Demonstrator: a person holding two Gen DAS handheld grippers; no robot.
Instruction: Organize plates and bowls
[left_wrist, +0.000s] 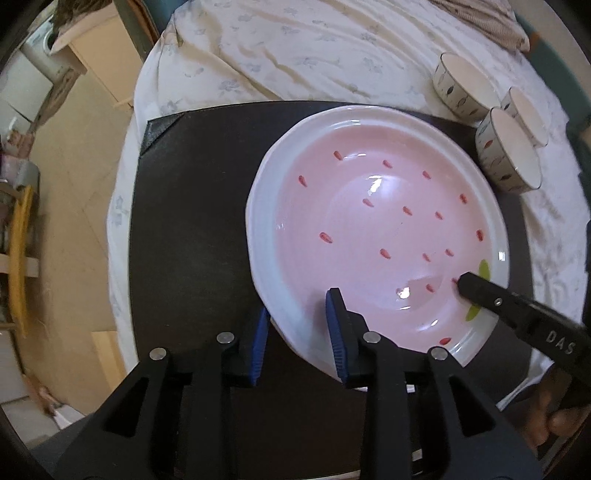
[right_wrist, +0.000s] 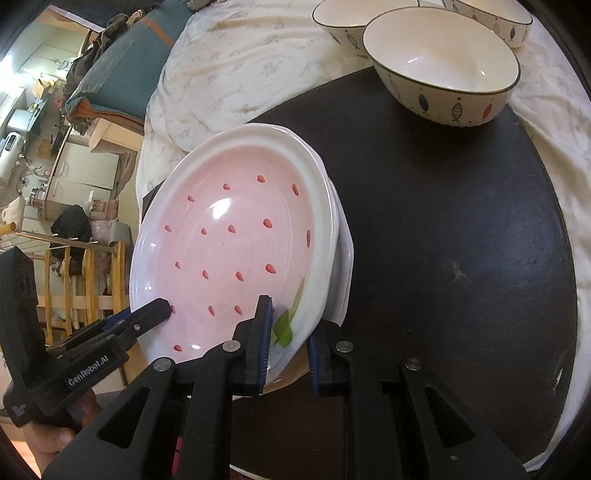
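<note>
Nearest, the left tool (left_wrist: 297, 310) pointed straight down over the pink plate (left_wrist: 388, 221). Its blue pads stood one outside the near rim and one over the glazed inside. They were spread a little and did not look pressed on the rim. The right tool (right_wrist: 290, 325) pinched the same plate's rim at the green leaf mark, one pad on the glazed face and one under the edge.

The pink plate lay on top of the lower plates (right_wrist: 341, 266), a short white stack on the black mat (left_wrist: 192, 221). It sat slightly askew on them.

It was most likely glazed ceramic: stiff, fairly heavy for its width, brittle and slick. A pinch on one point of the rim would probably let it swing or slip, so two holds on the raised rim, well apart, seemed safest. It would need setting down softly to avoid chipping the plates beneath.

Farther off, three bowls (left_wrist: 509, 155) with fish marks stood upright and close together. The nearest sat on the mat's far corner and the others on the floral cloth (left_wrist: 295, 48) that covered the worktop. They were thick-walled and probably best taken by the lip.
</note>
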